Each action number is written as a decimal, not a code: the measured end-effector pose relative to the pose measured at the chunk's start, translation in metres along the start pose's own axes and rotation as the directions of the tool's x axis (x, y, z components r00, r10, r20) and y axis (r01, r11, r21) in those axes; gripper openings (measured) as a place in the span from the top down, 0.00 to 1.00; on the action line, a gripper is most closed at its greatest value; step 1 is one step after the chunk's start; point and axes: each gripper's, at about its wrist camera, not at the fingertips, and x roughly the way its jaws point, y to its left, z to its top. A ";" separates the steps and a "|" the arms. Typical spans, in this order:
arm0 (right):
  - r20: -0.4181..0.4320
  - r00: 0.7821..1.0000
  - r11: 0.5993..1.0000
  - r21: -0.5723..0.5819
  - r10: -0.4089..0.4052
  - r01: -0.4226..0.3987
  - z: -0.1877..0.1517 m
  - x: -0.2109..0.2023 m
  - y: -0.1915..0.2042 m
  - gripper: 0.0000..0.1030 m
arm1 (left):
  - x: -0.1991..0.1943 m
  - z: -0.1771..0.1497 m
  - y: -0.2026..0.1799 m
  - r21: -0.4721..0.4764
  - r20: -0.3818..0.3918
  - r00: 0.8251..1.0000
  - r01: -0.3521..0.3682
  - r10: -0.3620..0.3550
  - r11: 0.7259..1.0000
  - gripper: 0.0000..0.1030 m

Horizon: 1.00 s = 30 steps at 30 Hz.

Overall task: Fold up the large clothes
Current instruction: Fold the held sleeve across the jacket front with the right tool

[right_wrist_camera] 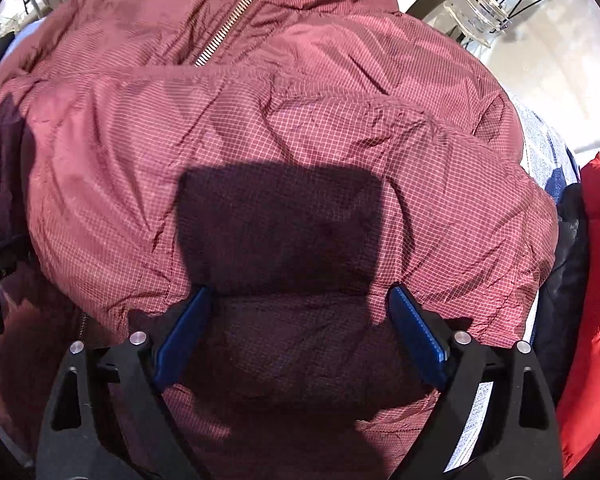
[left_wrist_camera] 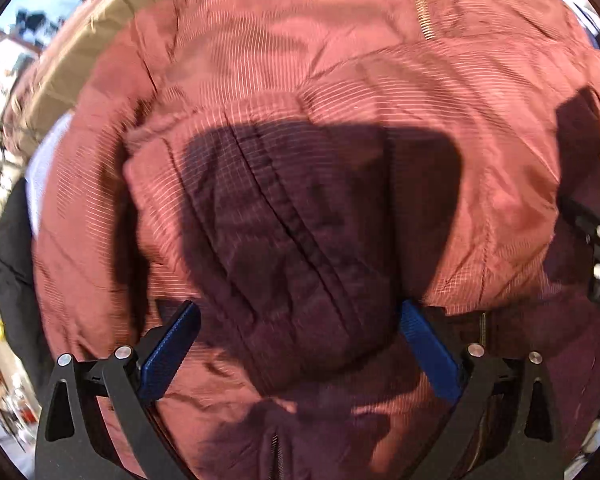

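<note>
A maroon puffer jacket with a fine pale grid and a gold zipper fills the left wrist view. My left gripper points straight down over it, jaws wide open. A stitched, shadowed fold of the jacket lies below the gap, and the blue pads do not press on it. In the right wrist view the same jacket and zipper lie under my right gripper. It stands open too, with puffy fabric beneath it and nothing pinched.
A red garment, a black one and blue-white cloth lie to the right of the jacket. A white label shows near the right finger. Tan fabric and a black garment lie to the left.
</note>
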 end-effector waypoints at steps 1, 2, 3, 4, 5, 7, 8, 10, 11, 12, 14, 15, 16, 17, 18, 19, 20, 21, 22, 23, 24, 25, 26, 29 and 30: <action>-0.012 1.000 1.000 0.009 -0.010 0.010 0.002 0.001 0.000 0.07 | 0.005 0.002 0.003 -0.025 -0.019 1.000 0.021 -0.021 0.999 0.05; -0.023 1.000 1.000 0.017 -0.019 0.019 0.004 0.004 -0.001 0.05 | 0.009 0.003 0.006 -0.044 -0.032 0.999 0.038 -0.039 0.998 0.05; -0.030 0.999 1.000 0.021 -0.015 0.016 0.005 0.006 0.000 0.05 | 0.013 0.005 0.008 -0.062 -0.042 0.997 0.054 -0.057 0.997 0.04; -0.034 0.999 1.000 0.021 -0.013 0.014 0.008 0.008 0.000 0.05 | 0.017 0.006 0.009 -0.069 -0.050 0.996 0.066 -0.070 0.995 0.04; -0.034 0.999 1.000 0.019 -0.010 0.011 0.008 0.010 0.000 0.05 | 0.019 0.007 0.009 -0.070 -0.054 0.996 0.074 -0.077 0.995 0.04; -0.026 1.000 1.000 0.022 -0.001 0.002 0.009 0.010 -0.003 0.05 | 0.021 0.008 0.009 -0.072 -0.058 0.995 0.081 -0.085 0.994 0.04; -0.017 1.000 1.000 0.025 0.003 -0.003 0.009 0.011 -0.005 0.05 | 0.022 0.007 0.009 -0.078 -0.057 0.995 0.081 -0.086 0.994 0.04; 0.004 1.000 1.000 0.031 0.007 -0.007 0.006 0.015 -0.011 0.05 | 0.023 0.005 0.011 -0.083 -0.047 0.996 0.076 -0.080 0.994 0.04; 0.014 1.000 0.999 0.037 0.008 -0.008 0.002 0.013 -0.013 0.05 | 0.023 0.001 0.007 -0.084 -0.040 0.996 0.073 -0.076 0.994 0.04; 0.023 1.000 0.999 0.045 0.007 -0.008 0.001 0.013 -0.014 0.05 | 0.022 -0.001 0.004 -0.087 -0.032 0.997 0.072 -0.075 0.994 0.04; 0.028 1.000 0.999 0.054 0.005 -0.006 -0.004 0.012 -0.015 0.05 | 0.017 -0.015 -0.006 -0.094 -0.014 0.997 0.071 -0.072 0.993 0.04; 0.028 1.000 0.998 0.058 0.004 -0.005 -0.007 0.011 -0.015 0.05 | 0.016 -0.018 -0.006 -0.096 -0.006 0.997 0.071 -0.072 0.993 0.04; 0.029 1.000 0.998 0.063 0.001 -0.003 -0.010 0.012 -0.012 0.05 | 0.014 -0.022 -0.009 -0.097 0.000 0.997 0.071 -0.072 0.993 0.04; 0.030 1.000 0.998 0.068 -0.002 0.000 -0.011 0.011 -0.012 0.05 | 0.010 -0.032 -0.017 -0.104 0.006 0.998 0.069 -0.069 0.992 0.04; 0.032 0.999 0.997 0.073 -0.004 0.001 -0.012 0.011 -0.013 0.05 | 0.009 -0.034 -0.017 -0.108 0.007 0.997 0.071 -0.071 0.992 0.04; 0.032 0.999 0.997 0.078 -0.005 0.002 -0.014 0.006 -0.009 0.05 | 0.007 -0.043 -0.018 -0.115 0.005 0.997 0.073 -0.073 0.991 0.04; 0.030 1.000 0.996 0.084 -0.005 0.003 -0.014 0.003 -0.006 0.05 | 0.006 -0.044 -0.014 -0.119 -0.001 0.997 0.075 -0.076 0.990 0.04; 0.027 1.000 0.996 0.088 -0.006 0.003 -0.014 0.002 -0.006 0.05 | 0.005 -0.045 -0.014 -0.121 -0.011 0.997 0.077 -0.079 0.990 0.05; 0.023 1.000 0.996 0.090 -0.006 0.004 -0.013 -0.001 -0.009 0.05 | 0.004 -0.045 -0.006 -0.123 -0.016 0.996 0.079 -0.082 0.989 0.05; 0.016 1.000 0.996 0.092 -0.008 0.006 -0.012 -0.002 -0.010 0.05 | 0.002 -0.048 -0.005 -0.123 -0.019 0.996 0.079 -0.082 0.989 0.05; 0.005 1.000 0.995 0.095 -0.009 0.009 -0.012 -0.004 -0.011 0.05 | -0.003 -0.049 -0.004 -0.118 -0.011 0.997 0.074 -0.076 0.990 0.05; -0.008 1.000 0.995 0.100 -0.010 0.010 -0.012 -0.009 -0.012 0.05 | -0.007 -0.046 -0.001 -0.111 0.004 0.998 0.065 -0.065 0.992 0.05; -0.016 1.000 0.994 0.110 -0.007 0.009 -0.012 -0.014 -0.012 0.05 | -0.013 -0.052 0.002 -0.103 0.025 0.998 0.053 -0.050 0.993 0.05; 0.036 0.998 0.983 0.179 0.043 -0.049 -0.016 -0.036 -0.016 0.05 | -0.028 -0.077 0.009 -0.114 0.069 0.996 0.060 -0.053 0.992 0.06; 0.048 0.997 0.979 0.191 0.061 -0.070 -0.022 -0.042 -0.016 0.05 | -0.033 -0.089 0.014 -0.131 0.081 0.995 0.076 -0.066 0.988 0.06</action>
